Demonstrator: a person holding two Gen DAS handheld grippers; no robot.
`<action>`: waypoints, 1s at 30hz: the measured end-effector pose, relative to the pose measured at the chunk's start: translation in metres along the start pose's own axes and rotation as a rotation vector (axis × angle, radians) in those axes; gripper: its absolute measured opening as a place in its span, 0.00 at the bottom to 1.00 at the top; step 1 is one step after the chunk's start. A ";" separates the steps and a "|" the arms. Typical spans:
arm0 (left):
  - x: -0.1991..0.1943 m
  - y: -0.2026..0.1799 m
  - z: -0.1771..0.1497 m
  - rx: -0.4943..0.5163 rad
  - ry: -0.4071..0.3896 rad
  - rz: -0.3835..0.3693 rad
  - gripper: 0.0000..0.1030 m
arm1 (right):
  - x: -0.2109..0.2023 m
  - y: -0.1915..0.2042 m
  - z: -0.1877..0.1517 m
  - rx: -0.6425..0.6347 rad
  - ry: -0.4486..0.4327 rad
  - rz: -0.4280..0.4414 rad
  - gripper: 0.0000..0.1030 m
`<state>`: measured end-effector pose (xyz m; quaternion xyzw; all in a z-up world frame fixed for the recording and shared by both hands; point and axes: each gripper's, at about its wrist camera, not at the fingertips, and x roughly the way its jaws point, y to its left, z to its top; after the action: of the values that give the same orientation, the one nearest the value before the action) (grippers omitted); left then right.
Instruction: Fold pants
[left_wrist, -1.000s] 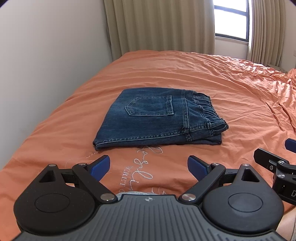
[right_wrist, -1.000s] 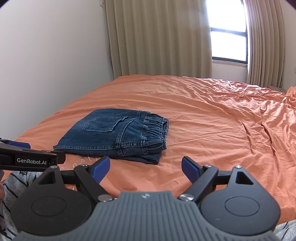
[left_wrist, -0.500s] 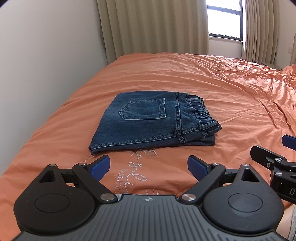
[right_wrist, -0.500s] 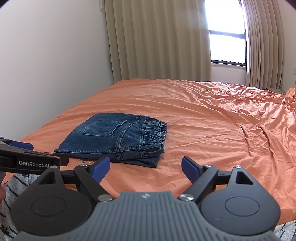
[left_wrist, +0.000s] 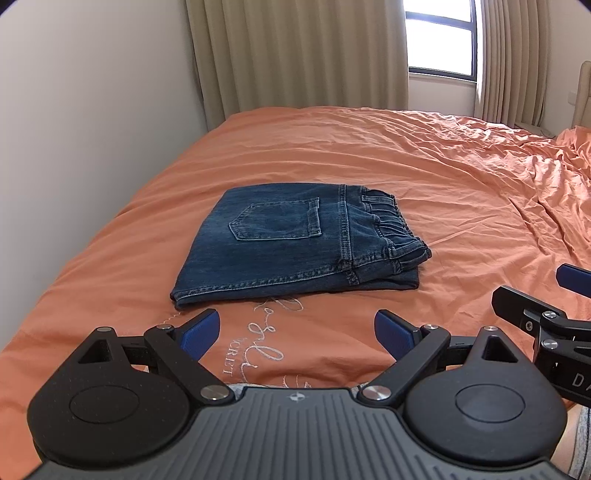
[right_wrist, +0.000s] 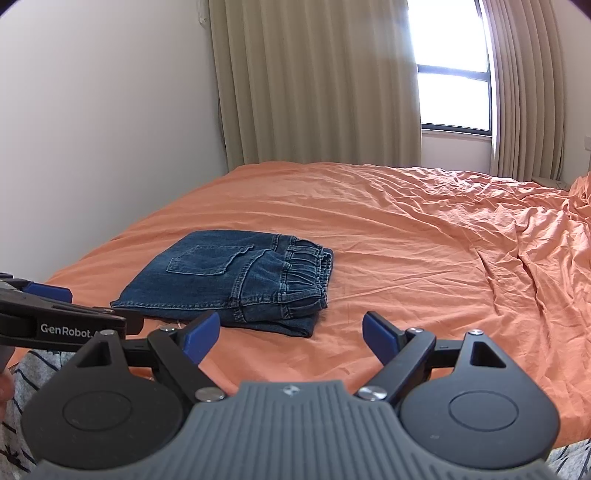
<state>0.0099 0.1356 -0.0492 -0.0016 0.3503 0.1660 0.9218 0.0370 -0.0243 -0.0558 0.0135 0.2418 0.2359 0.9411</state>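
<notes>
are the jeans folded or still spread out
Folded. The jeans lie as a compact stacked rectangle on the orange bed, back pocket up, layers showing at the waistband edge. Neither gripper touches them.

Orange bed cover (left_wrist: 424, 155), wrinkled at right, pale embroidered script (left_wrist: 258, 354) near edge. Beige curtains (right_wrist: 317, 85); bright window (right_wrist: 454, 96); white wall (left_wrist: 92, 110).

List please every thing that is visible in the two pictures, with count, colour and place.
jeans: one, dark blue, folded, lying on the bed near its left edge
bed: one, orange cover with pale script stitched near the front
wall: one, white, left of the bed
curtains: beige, behind the bed, on both sides of the window
window: one, dark frame, back right
left gripper: one, black with blue pads, open, short of the jeans
right gripper: one, same colours, open, empty
</notes>
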 end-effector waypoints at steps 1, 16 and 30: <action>0.000 0.000 0.000 0.000 0.000 -0.001 1.00 | -0.001 0.000 0.000 0.000 -0.002 0.000 0.79; -0.004 -0.005 0.000 0.005 0.000 -0.005 1.00 | -0.004 -0.001 0.000 0.001 -0.013 0.003 0.79; -0.006 -0.004 0.000 0.002 -0.003 -0.004 1.00 | -0.007 -0.001 0.000 -0.002 -0.015 0.004 0.79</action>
<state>0.0072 0.1297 -0.0453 -0.0011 0.3489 0.1638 0.9227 0.0321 -0.0281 -0.0527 0.0148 0.2344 0.2379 0.9425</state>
